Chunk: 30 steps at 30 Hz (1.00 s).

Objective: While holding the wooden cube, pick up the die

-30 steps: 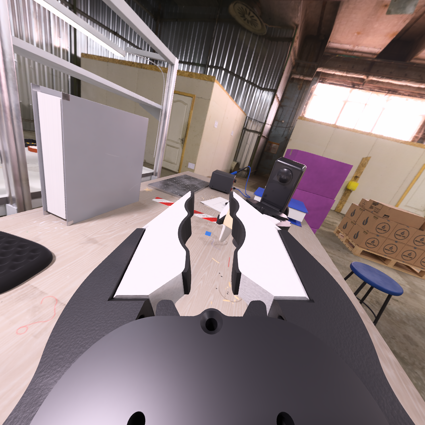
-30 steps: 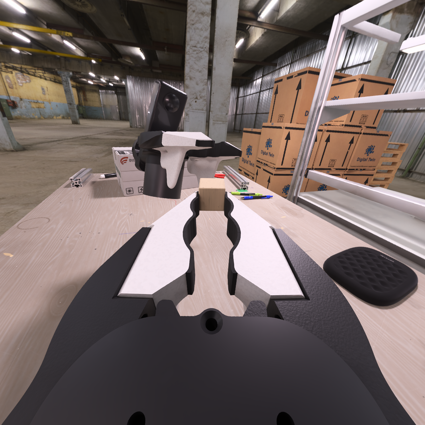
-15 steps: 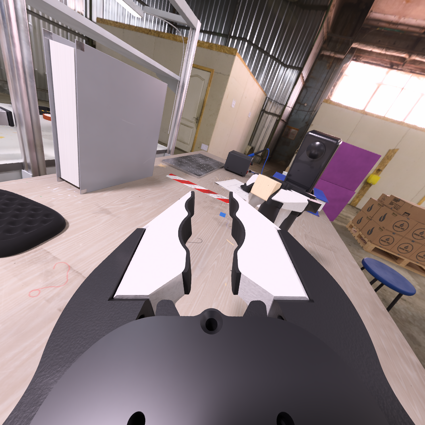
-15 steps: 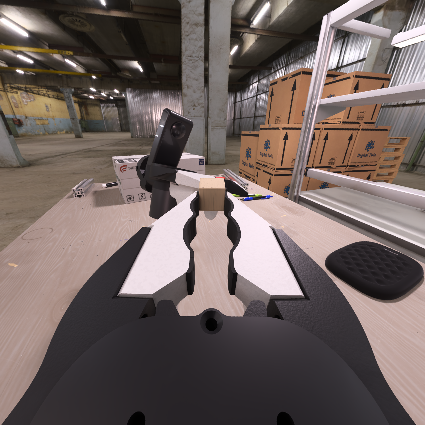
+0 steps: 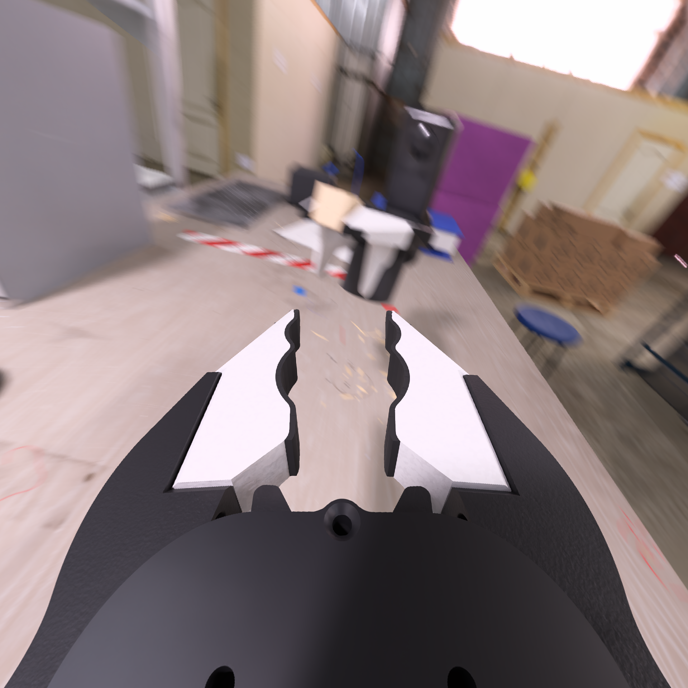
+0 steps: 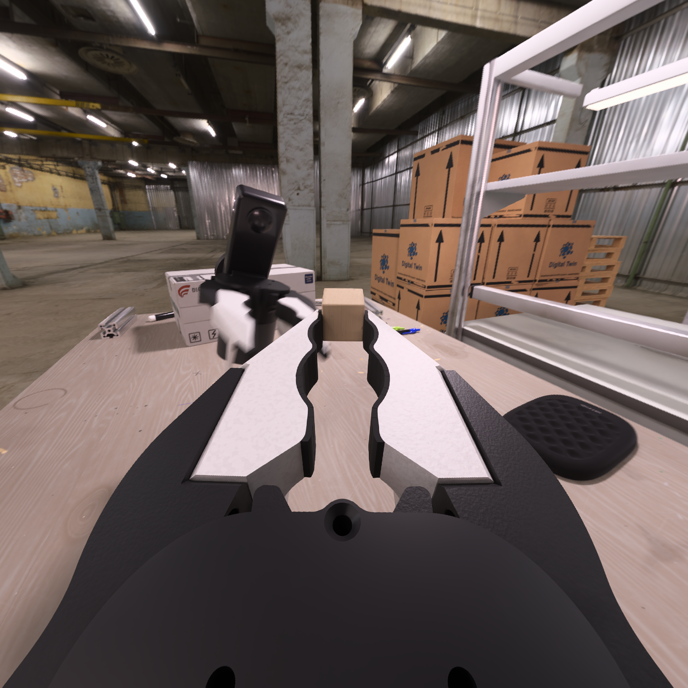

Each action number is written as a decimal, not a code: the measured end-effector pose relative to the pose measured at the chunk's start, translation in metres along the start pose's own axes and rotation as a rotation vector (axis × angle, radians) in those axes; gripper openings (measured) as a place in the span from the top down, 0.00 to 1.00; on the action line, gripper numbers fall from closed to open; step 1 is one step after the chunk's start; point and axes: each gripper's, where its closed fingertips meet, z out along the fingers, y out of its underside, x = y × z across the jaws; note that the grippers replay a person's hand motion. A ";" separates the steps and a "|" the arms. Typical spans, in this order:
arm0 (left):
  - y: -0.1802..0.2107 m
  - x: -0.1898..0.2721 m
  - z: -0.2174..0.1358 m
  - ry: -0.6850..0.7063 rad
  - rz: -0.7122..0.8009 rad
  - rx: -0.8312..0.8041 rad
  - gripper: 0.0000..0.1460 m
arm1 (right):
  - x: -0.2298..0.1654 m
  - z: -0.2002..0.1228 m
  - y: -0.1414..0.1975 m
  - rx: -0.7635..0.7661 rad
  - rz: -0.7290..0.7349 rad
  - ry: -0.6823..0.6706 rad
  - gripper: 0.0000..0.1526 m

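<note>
My right gripper is shut on the wooden cube, held at the fingertips above the table. My left gripper is open and empty, low over the table; its view is motion-blurred. In that view the cube shows ahead, held between the right gripper's white fingers. In the right wrist view the left gripper's black camera housing stands just left of the cube, its fingers blurred. A small red piece lies by my left gripper's right fingertip. I cannot make out the die.
A white box, an aluminium profile and pens lie at the far end. A black mat and a metal shelf frame are on the right. A grey panel, red-white tape and a blue stool show in the left wrist view.
My left gripper has opened wider and is moving fast, so its view is blurred. In the right wrist view it has shifted towards the cube. The right gripper holds the cube steady.
</note>
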 end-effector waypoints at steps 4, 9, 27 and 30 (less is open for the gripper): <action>0.056 0.062 0.021 0.280 0.093 -0.354 0.68 | 0.011 -0.013 -0.018 0.033 -0.015 0.038 0.87; 0.140 0.117 0.039 0.472 0.081 -0.663 0.65 | 0.021 -0.025 -0.033 0.063 -0.020 0.069 0.87; 0.226 0.183 0.053 0.444 0.310 -0.798 0.60 | 0.008 -0.044 -0.076 0.137 -0.063 0.064 0.87; 0.230 0.187 0.056 0.450 0.336 -0.806 0.65 | 0.006 -0.047 -0.082 0.152 -0.067 0.060 0.87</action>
